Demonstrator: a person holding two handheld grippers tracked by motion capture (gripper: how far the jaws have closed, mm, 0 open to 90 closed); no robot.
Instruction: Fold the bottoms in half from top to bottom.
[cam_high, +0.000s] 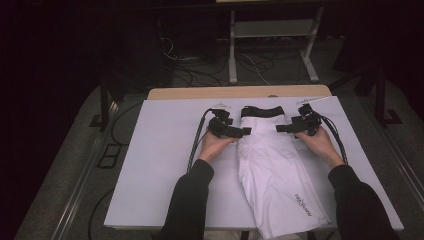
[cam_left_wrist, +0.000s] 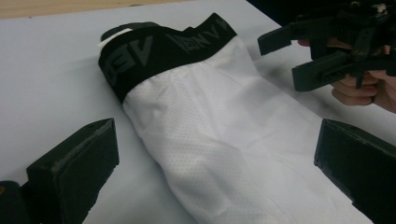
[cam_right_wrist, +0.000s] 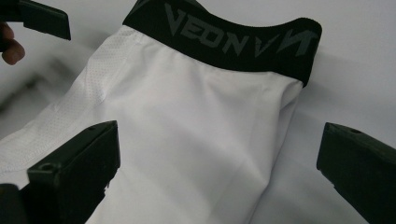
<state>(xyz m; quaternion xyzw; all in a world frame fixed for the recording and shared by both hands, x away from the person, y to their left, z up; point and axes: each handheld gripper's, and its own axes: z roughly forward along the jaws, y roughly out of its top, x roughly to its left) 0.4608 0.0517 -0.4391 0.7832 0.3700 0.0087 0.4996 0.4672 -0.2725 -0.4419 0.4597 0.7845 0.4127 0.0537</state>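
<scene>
White shorts (cam_high: 272, 170) with a black lettered waistband (cam_high: 262, 111) lie folded lengthwise on the white board, waistband at the far end. My left gripper (cam_high: 244, 131) hovers at the garment's left edge just below the waistband, jaws wide apart with nothing between them. My right gripper (cam_high: 281, 128) faces it from the right edge, also open. In the left gripper view the shorts (cam_left_wrist: 224, 140) and waistband (cam_left_wrist: 163, 51) lie between my jaws, with the right gripper (cam_left_wrist: 285, 58) beyond. In the right gripper view the white fabric (cam_right_wrist: 187, 140) and waistband (cam_right_wrist: 233, 44) lie ahead.
The white board (cam_high: 160, 165) sits on a wooden table (cam_high: 210, 93). Cables trail from both grippers along the forearms. Beyond the table are a metal stand (cam_high: 272, 45) and floor cables. Bare board lies left and right of the shorts.
</scene>
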